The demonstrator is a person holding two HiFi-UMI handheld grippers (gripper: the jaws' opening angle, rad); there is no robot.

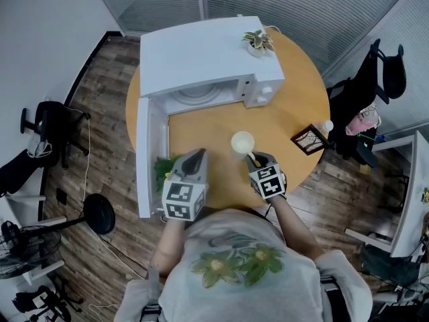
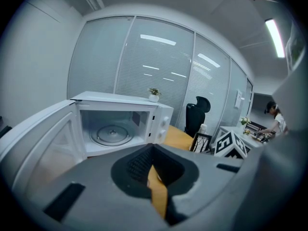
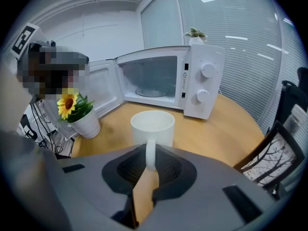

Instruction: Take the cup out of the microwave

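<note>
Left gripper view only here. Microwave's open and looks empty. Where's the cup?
Observer: Out. The right claw grips the white cup by its handle, in front of the microwave.
Operator: Resting on the table?
Observer: Can't tell contact; the head view shows it over bare tabletop.
Operator: Anything close by?
Observer: A potted sunflower stands to the cup's left in the right gripper view, apart from it.

Office room. Glass partitions (image 1: 301, 5) with blinds enclose it. A black swivel chair (image 1: 391, 72) stands beside a round table (image 1: 221, 129) bearing a microwave (image 1: 201, 56).
</note>
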